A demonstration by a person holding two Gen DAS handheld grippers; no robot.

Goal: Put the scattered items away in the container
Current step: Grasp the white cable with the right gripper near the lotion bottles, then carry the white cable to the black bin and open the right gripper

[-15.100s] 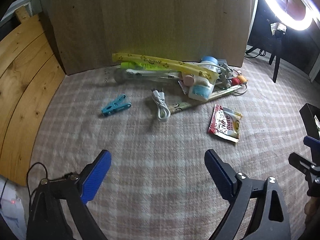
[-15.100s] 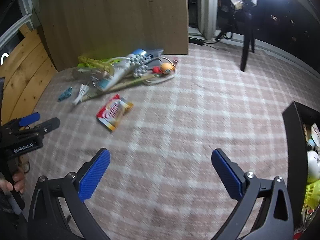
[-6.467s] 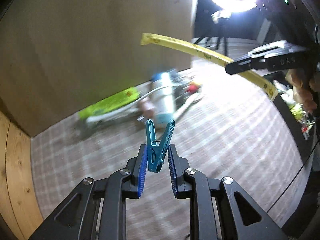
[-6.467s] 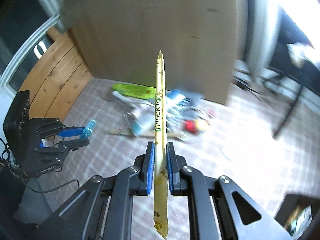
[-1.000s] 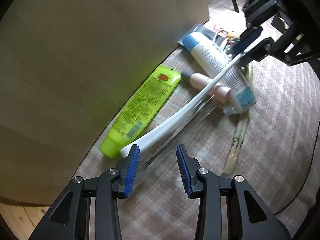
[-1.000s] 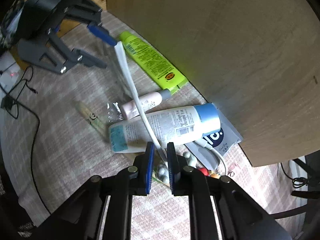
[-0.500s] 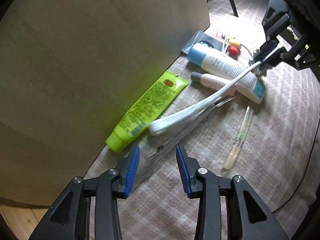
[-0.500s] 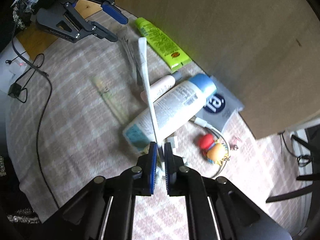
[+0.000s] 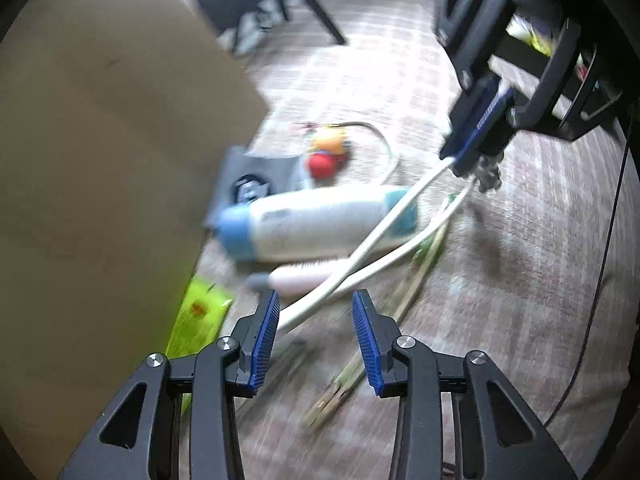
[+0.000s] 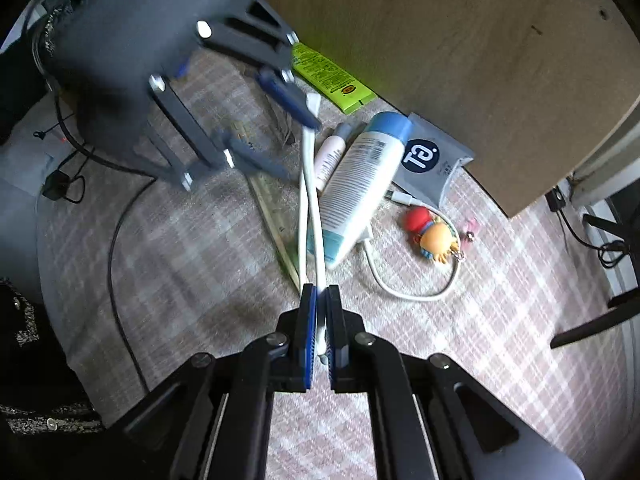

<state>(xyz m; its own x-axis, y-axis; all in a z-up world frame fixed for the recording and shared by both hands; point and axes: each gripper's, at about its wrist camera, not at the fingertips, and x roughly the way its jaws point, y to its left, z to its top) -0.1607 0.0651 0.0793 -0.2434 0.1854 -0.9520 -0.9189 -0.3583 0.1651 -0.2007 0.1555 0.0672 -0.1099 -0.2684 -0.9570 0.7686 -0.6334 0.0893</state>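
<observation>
My right gripper (image 10: pixel 318 320) is shut on one end of a long white toothbrush (image 10: pixel 308 184), lifted over the checked cloth. In the left wrist view the toothbrush (image 9: pixel 384 224) runs from the right gripper (image 9: pixel 476 148) down toward my left gripper (image 9: pixel 316 340), which is open with the brush's far end just ahead of its pads. Motion blur doubles the brush. Beneath lie a white tube with a blue cap (image 9: pixel 312 224), a pink tube (image 9: pixel 304 276), a green tube (image 9: pixel 196 320) and a wooden stick (image 9: pixel 380 332). The black container (image 9: pixel 532 36) shows at the upper right.
A brown board (image 10: pixel 460 36) stands behind the pile. A grey pouch (image 10: pixel 432 160), a red-orange toy (image 10: pixel 430 232) and a white cable (image 10: pixel 404 284) lie by the tube. A black cord (image 9: pixel 600 280) trails on the right, tripod legs (image 9: pixel 312 4) beyond.
The left gripper has swung toward the pile and now sits at the toothbrush's far end. The right gripper keeps hold of the brush and has drawn back a little.
</observation>
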